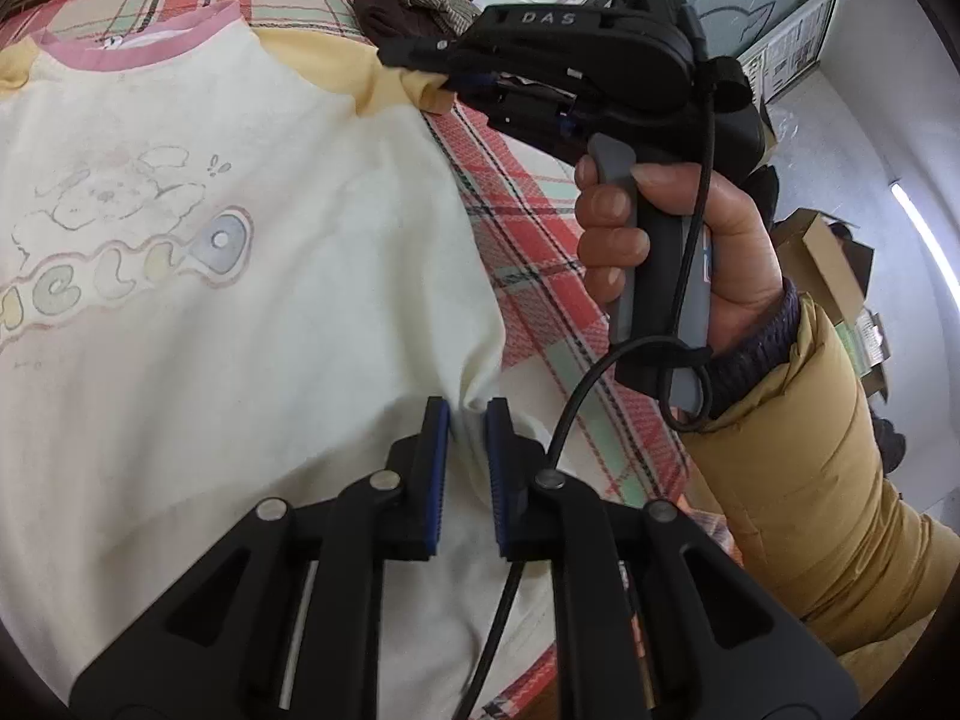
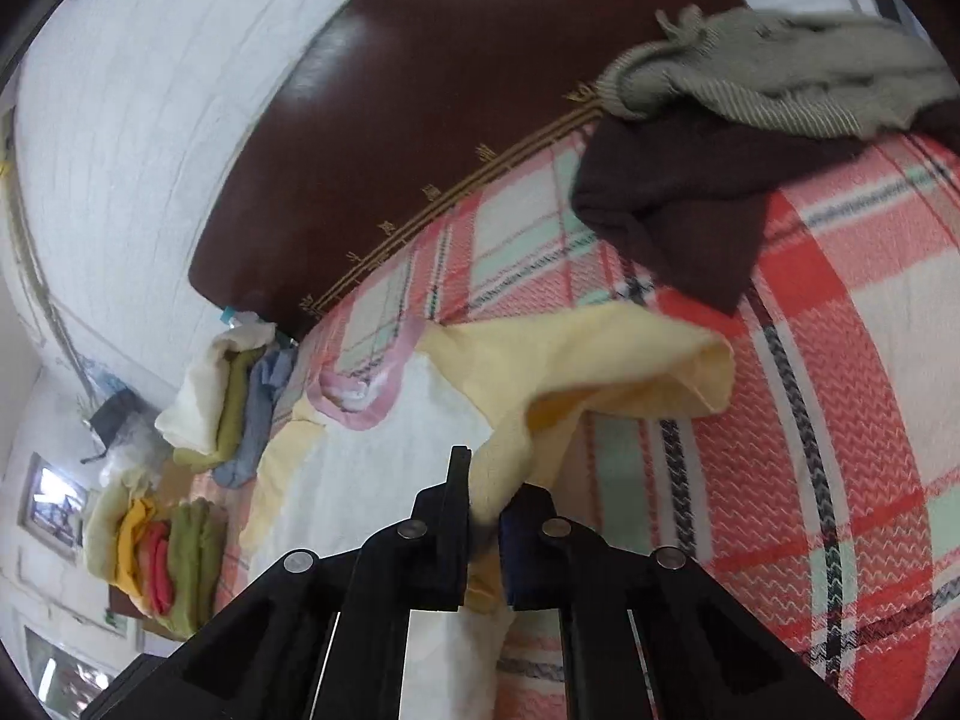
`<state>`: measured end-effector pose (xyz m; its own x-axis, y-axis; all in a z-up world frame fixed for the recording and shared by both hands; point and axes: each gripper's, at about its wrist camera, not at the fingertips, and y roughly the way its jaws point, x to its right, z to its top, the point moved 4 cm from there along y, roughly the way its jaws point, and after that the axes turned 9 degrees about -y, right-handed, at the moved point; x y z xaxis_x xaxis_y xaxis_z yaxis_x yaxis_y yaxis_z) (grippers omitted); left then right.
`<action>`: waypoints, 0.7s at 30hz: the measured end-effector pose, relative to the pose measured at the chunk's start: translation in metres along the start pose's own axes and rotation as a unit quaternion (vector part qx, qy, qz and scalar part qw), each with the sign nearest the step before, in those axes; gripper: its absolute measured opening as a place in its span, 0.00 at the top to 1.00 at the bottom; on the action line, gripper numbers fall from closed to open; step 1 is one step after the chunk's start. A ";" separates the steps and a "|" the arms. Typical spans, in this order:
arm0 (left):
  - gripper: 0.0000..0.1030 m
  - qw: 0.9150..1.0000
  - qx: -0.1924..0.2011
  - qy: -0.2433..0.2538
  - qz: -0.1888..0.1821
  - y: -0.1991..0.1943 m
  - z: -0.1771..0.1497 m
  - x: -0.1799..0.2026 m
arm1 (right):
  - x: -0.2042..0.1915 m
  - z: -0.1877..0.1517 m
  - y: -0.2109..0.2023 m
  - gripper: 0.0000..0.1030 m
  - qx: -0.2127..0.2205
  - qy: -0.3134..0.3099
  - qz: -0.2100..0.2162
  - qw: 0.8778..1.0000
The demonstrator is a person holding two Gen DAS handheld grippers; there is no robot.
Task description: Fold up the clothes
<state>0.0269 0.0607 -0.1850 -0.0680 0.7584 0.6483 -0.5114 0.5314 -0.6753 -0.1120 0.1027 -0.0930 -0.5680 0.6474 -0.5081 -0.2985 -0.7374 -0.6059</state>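
Note:
A cream T-shirt (image 1: 240, 300) with a pink collar, yellow sleeves and a "hello" print lies face up on the plaid bedspread (image 1: 540, 240). My left gripper (image 1: 467, 420) pinches the shirt's side edge between its blue pads. My right gripper (image 2: 483, 492) is shut on the yellow sleeve (image 2: 600, 372) and lifts it off the bed; it also shows in the left wrist view (image 1: 447, 84), held by a hand at the shirt's shoulder. The shirt body (image 2: 372, 468) lies left of the sleeve.
A brown and grey heap of clothes (image 2: 720, 150) lies near the dark headboard (image 2: 450, 90). Folded stacks of clothes (image 2: 234, 414) (image 2: 162, 558) sit at the bed's far side. Cardboard boxes (image 1: 834, 264) stand on the floor.

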 end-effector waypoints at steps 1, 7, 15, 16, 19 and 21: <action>0.86 1.000 0.003 -0.009 -0.010 -0.004 0.000 -0.002 | -0.012 0.004 -0.001 0.93 -0.001 -0.019 -0.002 1.000; 0.86 0.998 0.021 -0.037 -0.042 -0.030 -0.005 -0.023 | -0.088 0.011 0.031 0.94 -0.044 -0.134 -0.034 0.989; 0.86 0.994 0.045 -0.088 -0.047 -0.058 -0.016 -0.067 | -0.157 -0.033 0.116 0.59 -0.165 -0.257 -0.053 0.951; 0.86 0.994 0.052 -0.085 -0.052 -0.064 -0.016 -0.067 | -0.159 -0.038 0.115 0.58 -0.167 -0.261 -0.046 0.950; 0.75 0.995 0.075 -0.060 -0.041 -0.080 -0.009 -0.064 | -0.161 -0.042 0.094 0.57 -0.156 -0.253 -0.014 0.955; 0.38 0.994 0.090 -0.049 -0.028 -0.087 -0.001 -0.063 | -0.156 -0.041 0.067 0.54 -0.134 -0.241 0.006 0.961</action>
<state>0.0764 -0.0332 -0.1674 -0.1137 0.6846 0.7200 -0.6608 0.4891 -0.5694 -0.0125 -0.0400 -0.0796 -0.8790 0.4271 -0.2120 -0.1187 -0.6266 -0.7703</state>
